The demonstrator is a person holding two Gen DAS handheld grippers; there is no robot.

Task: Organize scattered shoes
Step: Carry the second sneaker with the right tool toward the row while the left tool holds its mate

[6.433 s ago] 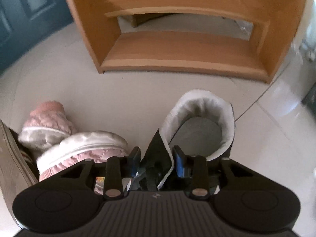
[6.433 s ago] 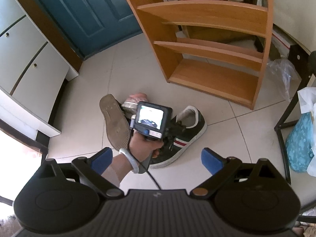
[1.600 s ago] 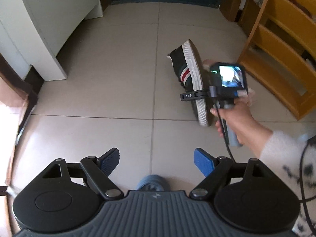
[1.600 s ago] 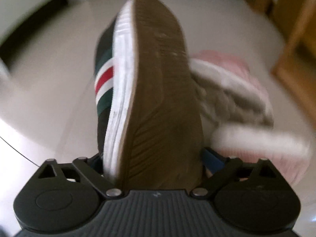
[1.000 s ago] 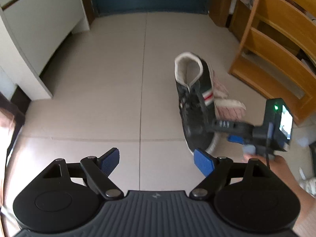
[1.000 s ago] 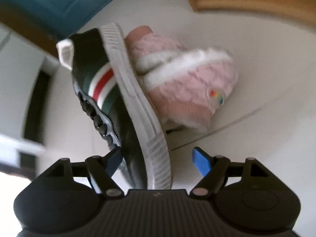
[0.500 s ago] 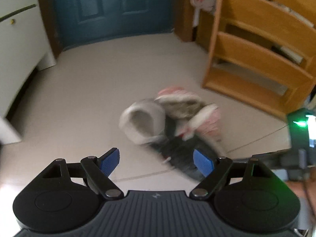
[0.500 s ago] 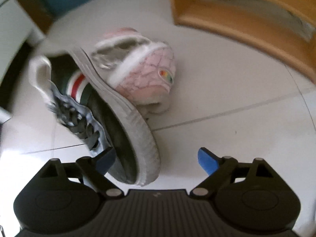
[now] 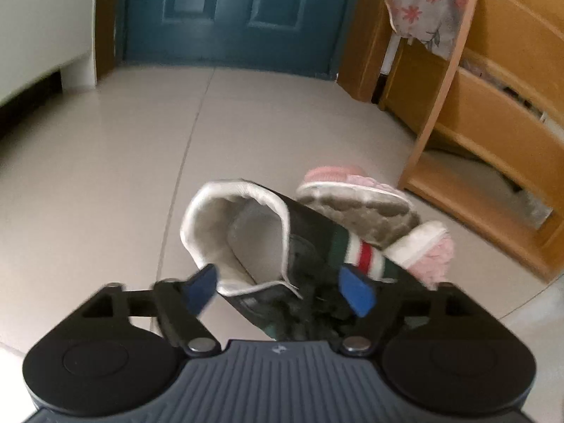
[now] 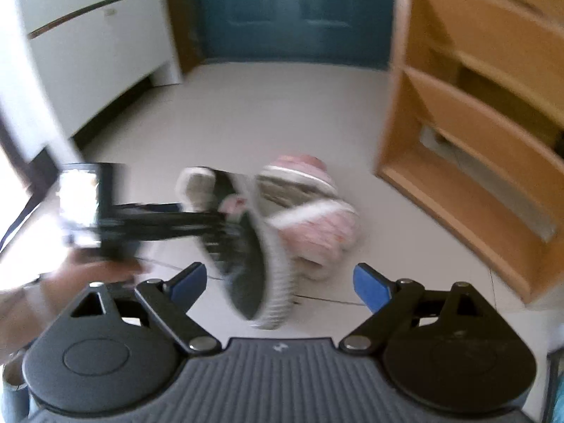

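Observation:
A black sneaker [image 9: 303, 246] with a white collar and a green-red stripe lies on the floor. Its laced front sits between the open fingers of my left gripper [image 9: 278, 290]. I cannot tell whether the pads touch it. Two pink fuzzy slippers [image 9: 356, 204] lean against its right side. In the right wrist view the sneaker [image 10: 243, 246] lies on its side beside the slippers [image 10: 310, 222], and the left gripper [image 10: 158, 218] reaches it from the left. My right gripper [image 10: 278, 283] is open and empty, held back from the shoes.
A wooden shoe rack [image 9: 493, 148] stands at the right, also in the right wrist view [image 10: 486, 134]. A blue door [image 9: 229, 10] is at the back. A white cabinet [image 10: 98, 56] is at the left. A floral cloth [image 9: 423, 10] hangs on the rack.
The right gripper has let go of the black sneaker and pulled back. The left gripper has moved in low, so its open fingers now stand on either side of the sneaker's front.

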